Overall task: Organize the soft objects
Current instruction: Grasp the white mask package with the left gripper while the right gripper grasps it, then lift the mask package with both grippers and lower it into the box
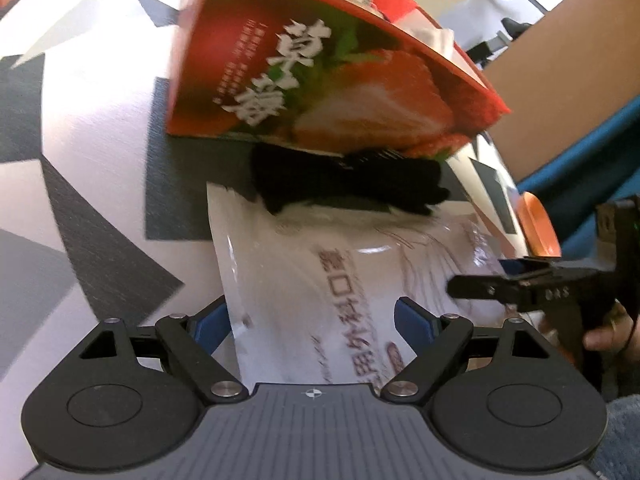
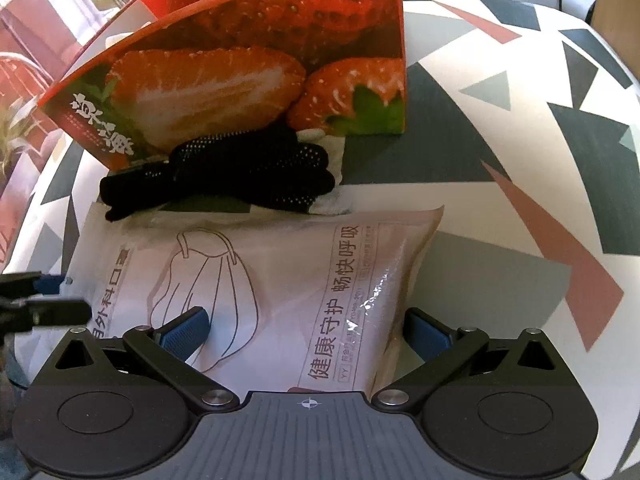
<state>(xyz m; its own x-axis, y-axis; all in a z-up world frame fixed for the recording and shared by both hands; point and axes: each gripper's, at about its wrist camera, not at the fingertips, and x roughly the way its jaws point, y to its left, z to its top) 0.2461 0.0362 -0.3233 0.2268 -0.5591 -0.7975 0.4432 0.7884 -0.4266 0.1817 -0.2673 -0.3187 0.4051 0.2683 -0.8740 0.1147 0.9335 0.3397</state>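
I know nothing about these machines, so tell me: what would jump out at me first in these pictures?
The bright red strawberry box grabs the eye first, standing open at the back of the patterned tablecloth. A pair of black gloves lies right in front of it, and nearer still a white packet of face masks lies flat. Both sets of tongs, left and right, stand wide at either side of that packet.

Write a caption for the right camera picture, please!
Open gripper over a mask packet, near black gloves and a strawberry box.
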